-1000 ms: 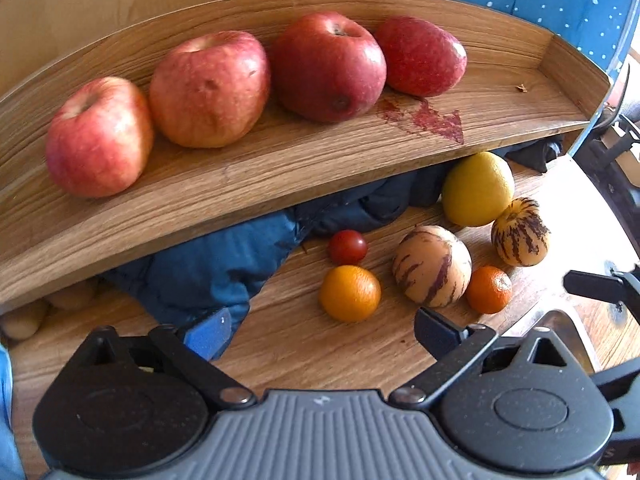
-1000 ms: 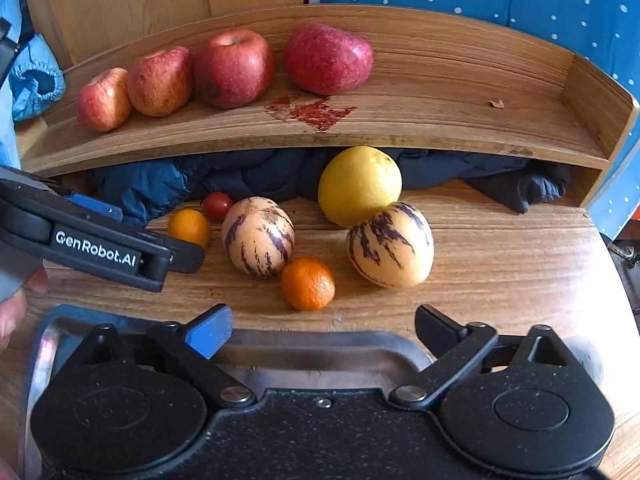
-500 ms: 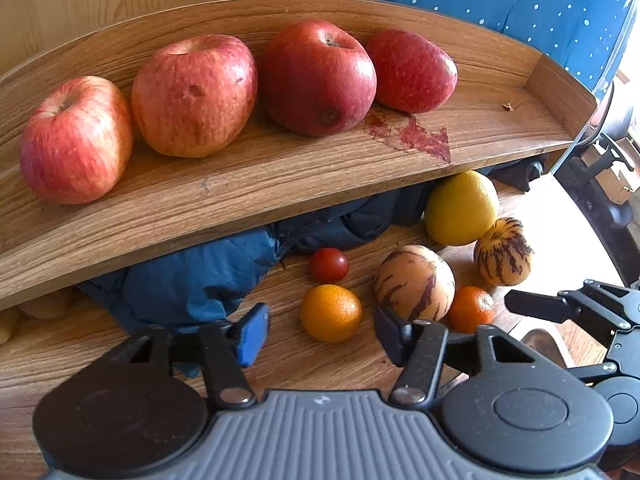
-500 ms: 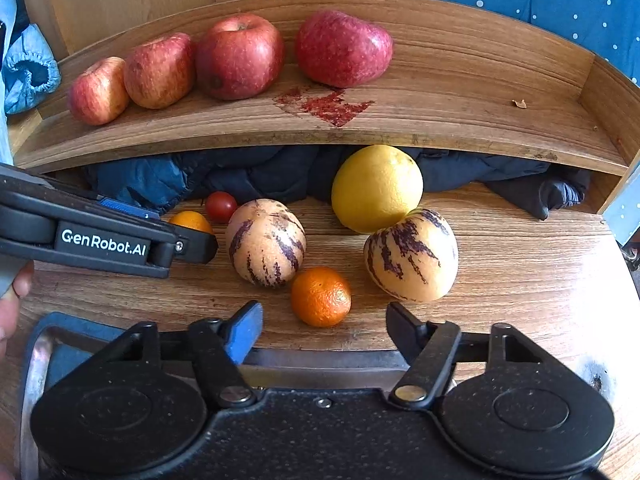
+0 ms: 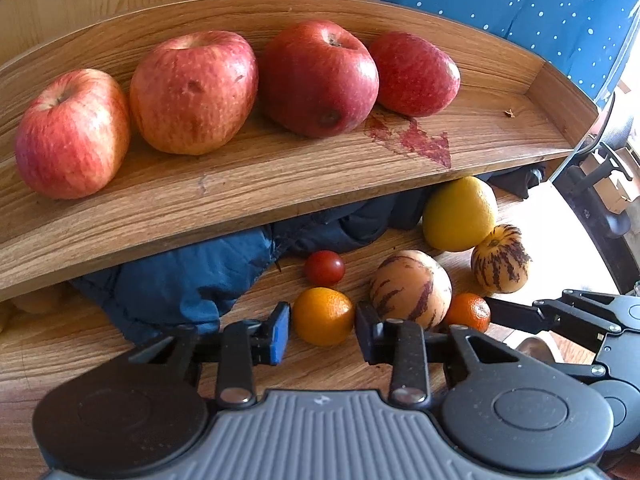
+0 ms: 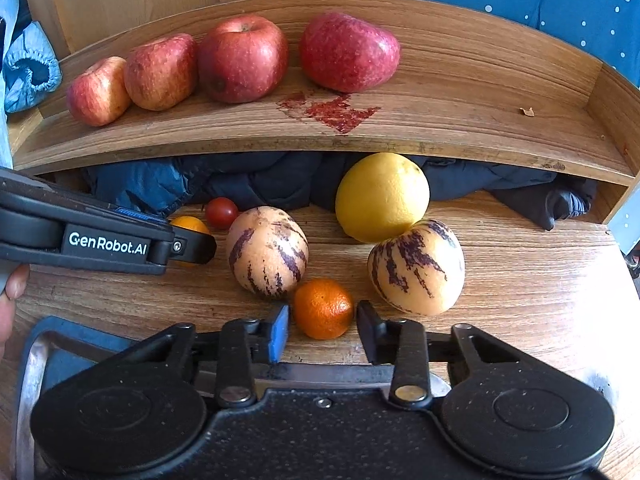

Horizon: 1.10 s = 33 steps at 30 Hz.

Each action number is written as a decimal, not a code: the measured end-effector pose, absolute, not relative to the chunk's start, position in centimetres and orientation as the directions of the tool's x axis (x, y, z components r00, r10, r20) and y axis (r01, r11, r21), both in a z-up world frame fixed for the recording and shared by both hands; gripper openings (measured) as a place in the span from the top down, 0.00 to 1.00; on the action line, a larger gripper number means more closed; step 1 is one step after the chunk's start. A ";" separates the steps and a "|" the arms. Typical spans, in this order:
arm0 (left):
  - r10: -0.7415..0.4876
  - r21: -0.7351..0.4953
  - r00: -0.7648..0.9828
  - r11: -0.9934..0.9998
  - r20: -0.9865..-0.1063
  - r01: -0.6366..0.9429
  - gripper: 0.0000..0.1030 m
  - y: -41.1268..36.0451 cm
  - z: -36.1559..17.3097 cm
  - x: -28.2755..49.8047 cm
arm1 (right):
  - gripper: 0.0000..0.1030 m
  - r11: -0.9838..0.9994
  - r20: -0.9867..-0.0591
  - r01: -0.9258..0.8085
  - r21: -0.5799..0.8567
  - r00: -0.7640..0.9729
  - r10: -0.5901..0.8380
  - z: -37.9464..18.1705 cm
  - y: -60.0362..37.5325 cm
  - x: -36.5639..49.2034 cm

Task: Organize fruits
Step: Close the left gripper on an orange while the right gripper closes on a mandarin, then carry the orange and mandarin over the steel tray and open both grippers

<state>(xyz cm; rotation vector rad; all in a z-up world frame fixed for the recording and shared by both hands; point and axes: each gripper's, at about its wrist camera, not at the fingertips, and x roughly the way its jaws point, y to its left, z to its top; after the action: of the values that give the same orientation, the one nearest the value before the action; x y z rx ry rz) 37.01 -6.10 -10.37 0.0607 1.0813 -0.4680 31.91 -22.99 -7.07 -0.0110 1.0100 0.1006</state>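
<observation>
Now left gripper [image 5: 322, 327] parted around yellow-orange citrus [image 5: 323, 315], right gripper [image 6: 322, 327] likewise (tangerine [image 6: 323, 307]).

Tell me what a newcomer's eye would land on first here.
Four red apples lined up along the curved wooden shelf, beside a red stain. Below on the table, each gripper's open jaws flank a small orange fruit: the left gripper a yellow-orange one, the right gripper a mandarin.

Four red apples [image 6: 240, 58] in row on shelf. Below on surface: lemon [image 6: 382, 196] touching striped melon [image 6: 416, 266]; second melon [image 6: 267, 252], two oranges [image 6: 323, 308], cherry tomato [image 6: 221, 212] near.
</observation>
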 end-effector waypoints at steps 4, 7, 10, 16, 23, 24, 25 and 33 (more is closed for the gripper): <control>-0.333 -0.174 0.385 0.903 -0.861 0.392 0.63 -6.0 -10.3 36.7 | 0.66 0.995 -0.842 -0.085 0.047 0.533 0.086 -7.0 -23.0 31.6; -0.331 -0.172 0.388 0.905 -0.860 0.390 0.63 -5.9 -10.1 36.4 | 0.66 0.995 -0.838 -0.081 0.054 0.538 0.089 -6.9 -23.1 31.2; -0.328 -0.167 0.391 0.904 -0.860 0.393 0.63 -6.0 -9.8 36.0 | 0.66 0.995 -0.831 -0.075 0.063 0.548 0.094 -6.7 -23.4 30.8; -0.325 -0.160 0.393 0.904 -0.860 0.398 0.63 -6.3 -9.0 34.6 | 0.66 0.996 -0.816 -0.057 0.075 0.570 0.094 -5.7 -23.9 29.2; -0.354 -0.175 0.372 0.882 -0.858 0.437 0.63 -7.8 -8.3 32.6 | 0.66 0.997 -0.807 -0.041 0.066 0.586 0.077 -4.7 -24.8 26.5; -0.359 -0.178 0.367 0.878 -0.858 0.444 0.63 -8.2 -8.3 32.4 | 0.66 0.997 -0.807 -0.036 0.067 0.585 0.075 -4.6 -24.9 26.2; -0.364 -0.180 0.363 0.874 -0.858 0.451 0.63 -8.5 -8.2 32.2 | 0.66 0.997 -0.808 -0.030 0.067 0.585 0.072 -4.6 -25.1 25.8; -0.404 -0.190 0.330 0.830 -0.853 0.524 0.63 -11.3 -7.8 30.6 | 0.66 0.997 -0.822 0.030 0.066 0.569 0.038 -4.5 -26.6 23.3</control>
<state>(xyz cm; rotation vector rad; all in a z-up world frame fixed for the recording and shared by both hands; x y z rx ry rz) 30.62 -11.34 -7.79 0.1271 1.0747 -0.6084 23.31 -26.63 -4.53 0.0753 0.9661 0.0047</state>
